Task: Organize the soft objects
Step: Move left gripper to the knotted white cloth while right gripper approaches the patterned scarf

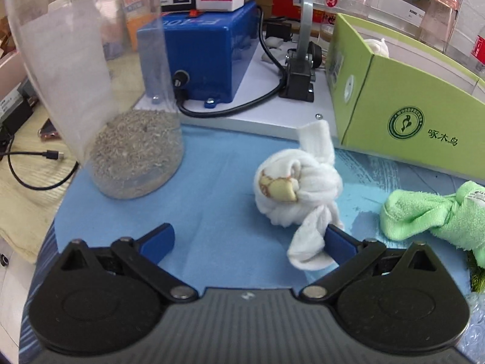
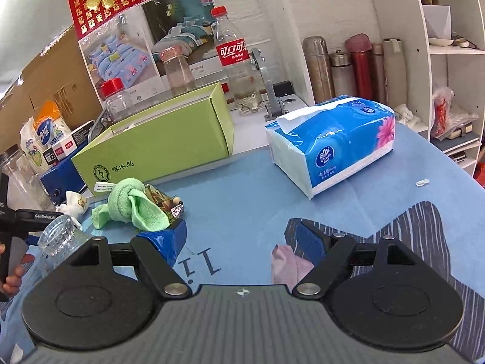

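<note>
The left gripper [image 1: 250, 239] stands with its fingers wide apart, low over the blue cloth of the desk [image 1: 212, 182]; the loose tail of the white knotted sock [image 1: 298, 188] lies against its right finger, and the ball of the sock sits just beyond, near the middle of the cloth; a close here would likely catch only that tail, so the knot could dangle, swing, or slip free on the way to the green box [image 1: 403, 115] at the far right side. To the right, near the cloth's right edge, lies the green knotted towel [image 1: 430, 215], apart from the sock; it is not between the fingers. Farther left, by the cloth's left edge, a clear jar [image 1: 121, 139] with grey grit in its bottom stands upright; a wide swing of the left finger could knock it and spill the grit over the cloth. Behind it sits a blue machine [image 1: 206, 51] with a black cable.

The right gripper [image 2: 239, 242] is also spread open and grasps nothing; a pink cloth [image 2: 288, 264] lies just inside its right finger, and a tissue pack [image 2: 333, 142] rests farther off toward the far right edge; a careless close could snag the pink cloth unintended.
</note>
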The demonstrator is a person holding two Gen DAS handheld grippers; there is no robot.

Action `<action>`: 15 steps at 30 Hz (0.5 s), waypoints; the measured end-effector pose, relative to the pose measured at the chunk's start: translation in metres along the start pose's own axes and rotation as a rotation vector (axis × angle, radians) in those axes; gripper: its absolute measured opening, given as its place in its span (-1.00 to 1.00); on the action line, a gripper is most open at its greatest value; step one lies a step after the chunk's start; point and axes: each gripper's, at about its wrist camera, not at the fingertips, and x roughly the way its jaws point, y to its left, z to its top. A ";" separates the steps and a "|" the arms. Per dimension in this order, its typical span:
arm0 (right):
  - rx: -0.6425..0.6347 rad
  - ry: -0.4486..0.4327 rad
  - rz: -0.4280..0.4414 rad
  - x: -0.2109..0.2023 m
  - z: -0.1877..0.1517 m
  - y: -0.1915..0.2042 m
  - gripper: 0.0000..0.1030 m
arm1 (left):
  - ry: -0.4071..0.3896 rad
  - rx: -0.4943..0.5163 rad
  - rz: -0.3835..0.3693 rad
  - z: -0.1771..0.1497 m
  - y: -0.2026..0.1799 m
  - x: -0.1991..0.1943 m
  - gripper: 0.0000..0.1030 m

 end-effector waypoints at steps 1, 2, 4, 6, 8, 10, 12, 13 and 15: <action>0.001 -0.009 -0.001 -0.003 0.000 0.000 0.29 | 0.004 -0.009 -0.011 0.003 0.001 0.001 0.99; 0.001 -0.014 -0.001 -0.007 0.001 0.001 0.29 | 0.001 -0.016 -0.030 0.008 0.001 0.002 0.99; -0.010 -0.018 -0.010 -0.017 0.000 0.001 0.29 | 0.008 -0.014 -0.055 0.016 -0.004 0.007 0.99; -0.038 -0.013 -0.038 -0.027 -0.006 0.003 0.29 | 0.000 0.018 -0.038 0.019 -0.013 0.013 0.99; -0.077 0.012 -0.081 -0.036 -0.016 0.004 0.29 | -0.018 0.056 -0.015 0.018 -0.022 0.016 0.99; -0.103 0.045 -0.143 -0.041 -0.025 0.003 0.29 | -0.031 0.064 -0.018 0.016 -0.025 0.017 0.99; -0.109 0.065 -0.178 -0.043 -0.031 0.000 0.29 | -0.040 0.072 -0.015 0.016 -0.026 0.018 0.99; -0.099 0.066 -0.179 -0.042 -0.032 -0.003 0.29 | -0.040 0.074 -0.015 0.016 -0.026 0.018 0.99; -0.056 0.052 -0.177 -0.037 -0.028 -0.009 0.30 | -0.038 0.075 -0.017 0.017 -0.026 0.018 0.99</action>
